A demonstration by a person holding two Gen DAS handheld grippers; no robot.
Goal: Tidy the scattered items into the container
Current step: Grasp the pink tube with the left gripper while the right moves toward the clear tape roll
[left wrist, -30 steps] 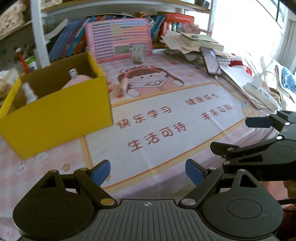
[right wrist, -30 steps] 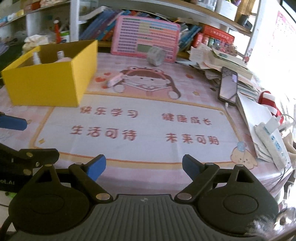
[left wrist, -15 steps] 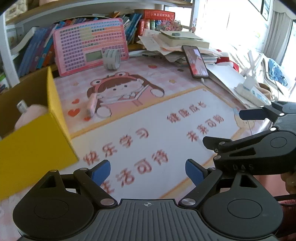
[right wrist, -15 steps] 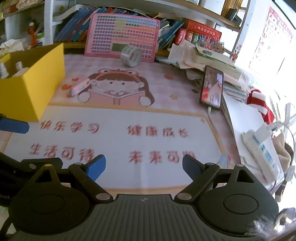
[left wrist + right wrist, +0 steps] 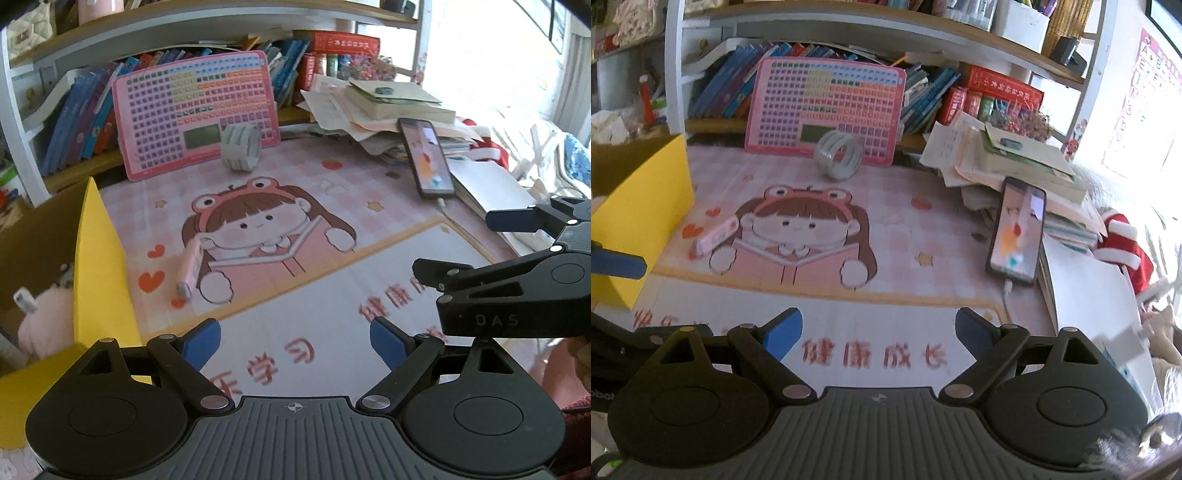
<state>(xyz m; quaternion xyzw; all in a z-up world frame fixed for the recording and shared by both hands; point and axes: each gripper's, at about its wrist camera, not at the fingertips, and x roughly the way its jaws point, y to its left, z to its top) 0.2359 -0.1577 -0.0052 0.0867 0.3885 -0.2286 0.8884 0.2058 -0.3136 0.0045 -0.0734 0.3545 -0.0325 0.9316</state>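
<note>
Nearest the lenses, left gripper [image 5: 295, 341] spread wide with nothing between its blue pads, above the printed desk mat [image 5: 317, 291]; right gripper [image 5: 878, 328] likewise spread and empty, just beside it over the same mat. Immediately left, yellow box [image 5: 99, 266] standing open, with a pink plush [image 5: 44, 321] and a small white bottle [image 5: 25, 301] inside. A little farther, just beside the box's right wall, a pink eraser-like stick [image 5: 189, 267] lying flat on the mat at the cartoon girl's elbow. Off to the right, a phone [image 5: 1017, 234] propped against a stack of papers and books [image 5: 1008, 162]. Farther back, a roll of clear tape [image 5: 838, 155] standing on edge, near or against a pink keyboard toy [image 5: 827, 110] leaning on shelved books [image 5: 731, 90].
</note>
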